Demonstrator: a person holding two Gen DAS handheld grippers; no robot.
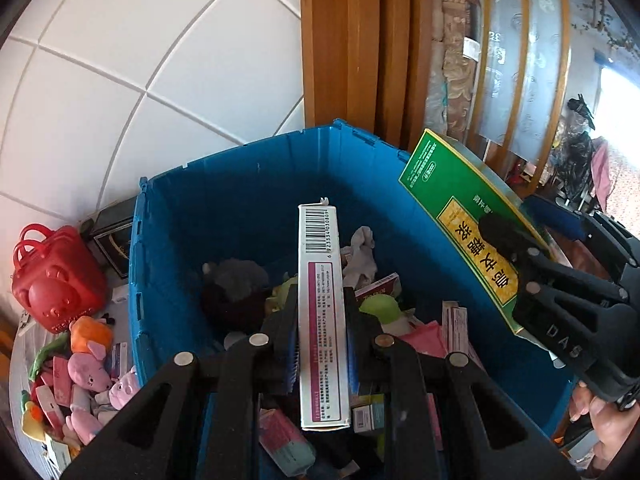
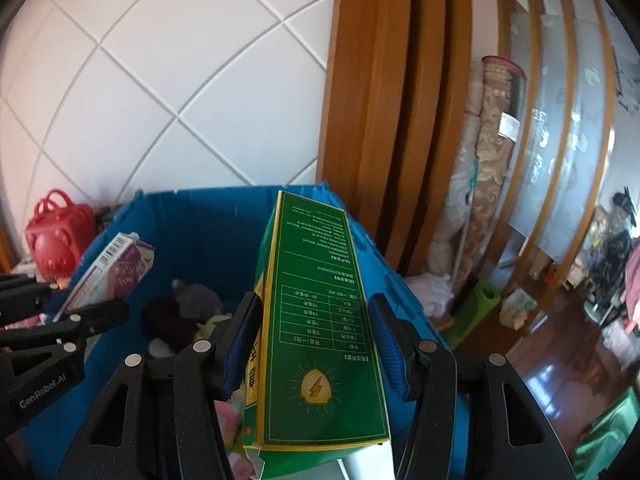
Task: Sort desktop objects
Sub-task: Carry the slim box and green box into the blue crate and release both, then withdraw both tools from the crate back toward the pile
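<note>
Over the blue bin, the left gripper clamps a white box edgewise and the right gripper grips a green box.

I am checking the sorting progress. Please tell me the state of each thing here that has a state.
left gripper: shut on the white box
white box: held on edge above the bin
right gripper: shut on the green box
green box: held above the bin, bottom flap torn
blue bin: open, partly filled
red bag: upright beside the bin
</note>
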